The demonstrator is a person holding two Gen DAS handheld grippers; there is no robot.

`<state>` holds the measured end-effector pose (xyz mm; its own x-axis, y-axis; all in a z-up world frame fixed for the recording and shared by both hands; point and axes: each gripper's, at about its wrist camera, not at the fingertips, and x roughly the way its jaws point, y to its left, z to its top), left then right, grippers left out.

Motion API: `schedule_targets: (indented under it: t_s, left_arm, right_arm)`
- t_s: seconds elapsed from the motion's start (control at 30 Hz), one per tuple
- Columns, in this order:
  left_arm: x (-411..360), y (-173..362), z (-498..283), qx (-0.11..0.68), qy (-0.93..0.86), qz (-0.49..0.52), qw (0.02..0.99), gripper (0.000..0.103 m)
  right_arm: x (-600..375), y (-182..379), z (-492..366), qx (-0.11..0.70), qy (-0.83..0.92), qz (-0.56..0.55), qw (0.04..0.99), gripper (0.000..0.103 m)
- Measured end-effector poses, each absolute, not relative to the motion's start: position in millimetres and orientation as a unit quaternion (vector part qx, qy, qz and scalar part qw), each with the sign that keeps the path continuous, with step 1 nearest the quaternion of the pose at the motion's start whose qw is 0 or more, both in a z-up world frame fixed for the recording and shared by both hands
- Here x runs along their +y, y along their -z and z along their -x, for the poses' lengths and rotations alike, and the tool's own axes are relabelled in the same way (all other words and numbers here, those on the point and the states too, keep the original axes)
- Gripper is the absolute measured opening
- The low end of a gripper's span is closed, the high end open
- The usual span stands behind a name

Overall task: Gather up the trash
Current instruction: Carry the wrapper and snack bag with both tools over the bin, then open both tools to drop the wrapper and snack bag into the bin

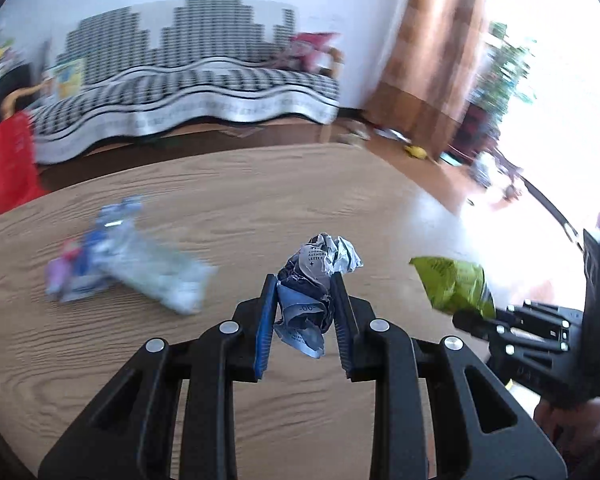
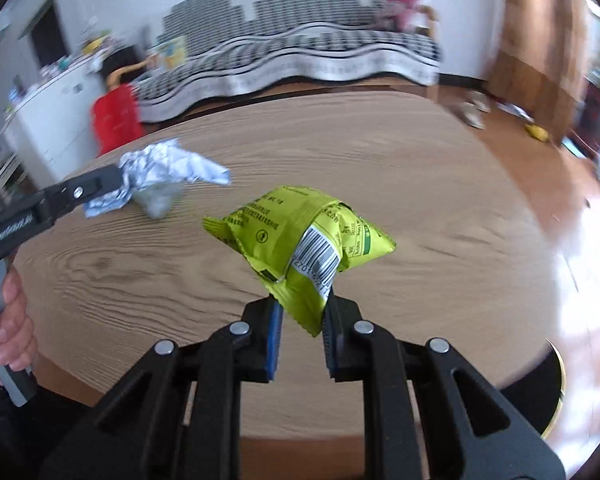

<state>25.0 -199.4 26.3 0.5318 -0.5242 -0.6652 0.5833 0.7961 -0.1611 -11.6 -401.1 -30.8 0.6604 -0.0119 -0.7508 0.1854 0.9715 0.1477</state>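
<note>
Now the left gripper (image 1: 305, 304) pinches a crumpled silver-blue foil wrapper (image 1: 314, 280) above the wood-grain table (image 1: 260, 184); the right gripper (image 2: 303, 312) clamps a glossy yellow-green snack packet (image 2: 300, 240), both lifted clear.

The left tool (image 1: 305, 300) has its black fingers with blue pads clamped on something, raised off the surface. The right tool (image 2: 302, 316) is likewise clamped and lifted, alongside. A bare hand (image 2: 4, 320) grips the left tool's handle.

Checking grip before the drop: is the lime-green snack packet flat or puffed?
Puffed: the lime-green snack packet bulges above the right gripper, which pinches only its corner.
</note>
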Motion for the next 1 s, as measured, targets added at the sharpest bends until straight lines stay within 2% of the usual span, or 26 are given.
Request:
schedule_targets:
  t_s: [0.53, 0.83, 1.0]
  left_arm:
    - [-440, 33, 110, 0.38, 0.496, -0.13, 0.77, 0.026]
    - [-494, 70, 133, 0.4, 0.514, -0.167, 0.74, 0.026]
    - [-509, 81, 131, 0.409, 0.51, -0.174, 0.736, 0.026]
  right_arm:
    - [-626, 96, 190, 0.418, 0.25, -0.234, 0.842, 0.018]
    - [-672, 160, 222, 0.485, 0.269, -0.291, 0.78, 0.018]
    - [-673, 174, 213, 0.509, 0.268, -0.301, 0.761, 0.018]
